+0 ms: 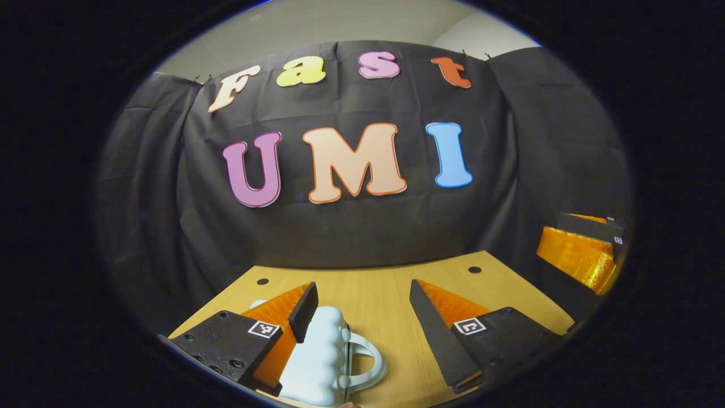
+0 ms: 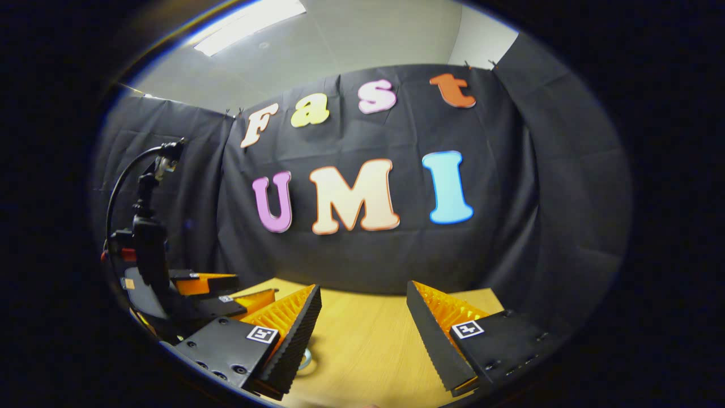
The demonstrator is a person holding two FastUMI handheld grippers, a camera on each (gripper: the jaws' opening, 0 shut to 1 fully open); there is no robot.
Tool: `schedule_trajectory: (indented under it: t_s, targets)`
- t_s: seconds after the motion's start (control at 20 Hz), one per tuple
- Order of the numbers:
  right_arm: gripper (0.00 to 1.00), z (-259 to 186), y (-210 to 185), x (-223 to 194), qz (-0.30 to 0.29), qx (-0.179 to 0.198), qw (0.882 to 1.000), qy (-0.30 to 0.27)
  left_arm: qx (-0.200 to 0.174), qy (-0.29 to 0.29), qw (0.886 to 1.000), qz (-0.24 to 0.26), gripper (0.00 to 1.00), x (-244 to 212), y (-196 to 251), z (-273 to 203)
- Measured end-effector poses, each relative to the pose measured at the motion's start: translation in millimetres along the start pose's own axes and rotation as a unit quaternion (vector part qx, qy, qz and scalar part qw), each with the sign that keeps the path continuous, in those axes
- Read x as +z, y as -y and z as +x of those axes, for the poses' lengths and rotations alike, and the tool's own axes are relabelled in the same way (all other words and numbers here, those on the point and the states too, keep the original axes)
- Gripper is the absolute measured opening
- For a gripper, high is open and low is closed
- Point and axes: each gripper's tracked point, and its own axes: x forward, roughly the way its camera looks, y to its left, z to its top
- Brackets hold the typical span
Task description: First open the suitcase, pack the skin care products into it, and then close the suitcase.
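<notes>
Under me is a light wooden table (image 1: 374,294) with a visible grain, running back until it meets the black cloth wall. Two small dark round holes sit near its far edge, one toward the left (image 1: 263,281) and one toward the right (image 1: 474,270). On the boards, low in my left gripper view, rests a pale blue suitcase (image 1: 320,362) with a lumpy, rounded shell and a looped handle (image 1: 367,362) (the lower part is cut off, so I cannot tell its whole shape).
</notes>
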Motion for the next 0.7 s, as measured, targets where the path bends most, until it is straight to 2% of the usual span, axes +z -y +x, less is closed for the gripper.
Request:
schedule_trajectory:
  t_s: [0.05, 0.1, 0.35, 0.7]
  targets:
    - [0.93, -0.5, -3.5, 12.3, -0.004, -0.004, 1.000, 0.014, -0.004, 0.011, 1.000, -0.002, 1.00, 8.0, 0.5, -2.6]
    - [0.93, -3.1, -8.1, 22.8, -0.007, -0.006, 1.000, 0.025, -0.006, 0.017, 1.000, -0.003, 0.95, 14.5, -1.4, -4.7]
    - [0.95, -20.9, -26.5, 62.3, -0.013, -0.026, 0.997, 0.072, -0.020, 0.038, 0.999, 0.001, 0.95, 40.3, -18.2, -19.3]
    - [0.95, -45.3, -52.6, 73.6, -0.032, -0.044, 0.995, 0.085, -0.029, 0.095, 0.995, -0.022, 0.95, 81.2, -38.8, -40.9]
